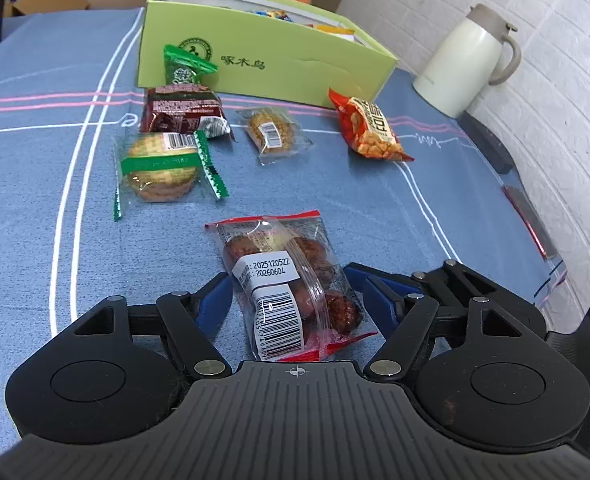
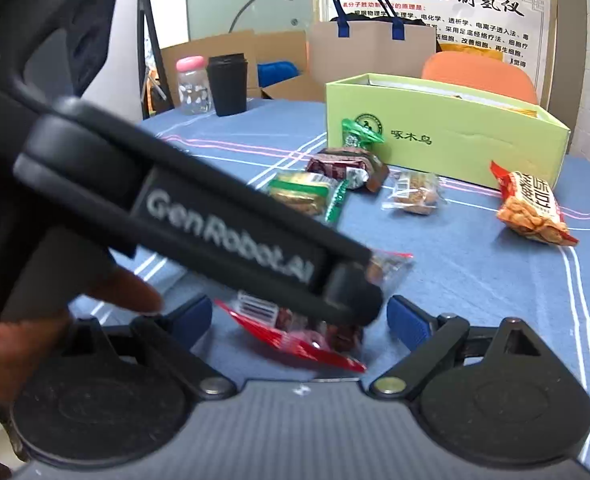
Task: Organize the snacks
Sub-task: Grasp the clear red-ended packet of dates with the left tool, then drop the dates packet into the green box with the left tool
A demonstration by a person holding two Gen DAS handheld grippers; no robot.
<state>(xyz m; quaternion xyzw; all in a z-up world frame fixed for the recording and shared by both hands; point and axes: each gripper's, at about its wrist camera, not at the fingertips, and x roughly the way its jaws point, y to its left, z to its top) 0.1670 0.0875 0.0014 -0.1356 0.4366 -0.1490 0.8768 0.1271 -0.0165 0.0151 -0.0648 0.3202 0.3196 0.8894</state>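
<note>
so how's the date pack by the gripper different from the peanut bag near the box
The date pack is clear with red edges, dark round fruit and white barcode labels showing; the peanut bag is printed orange-red with large characters. The date pack lies between the left gripper fingers; the peanut bag sits alone near the green box. Both lie sealed on the blue tablecloth.

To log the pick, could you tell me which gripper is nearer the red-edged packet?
Left. The left gripper straddles the red-edged packet; the right gripper is open just behind it.
</note>
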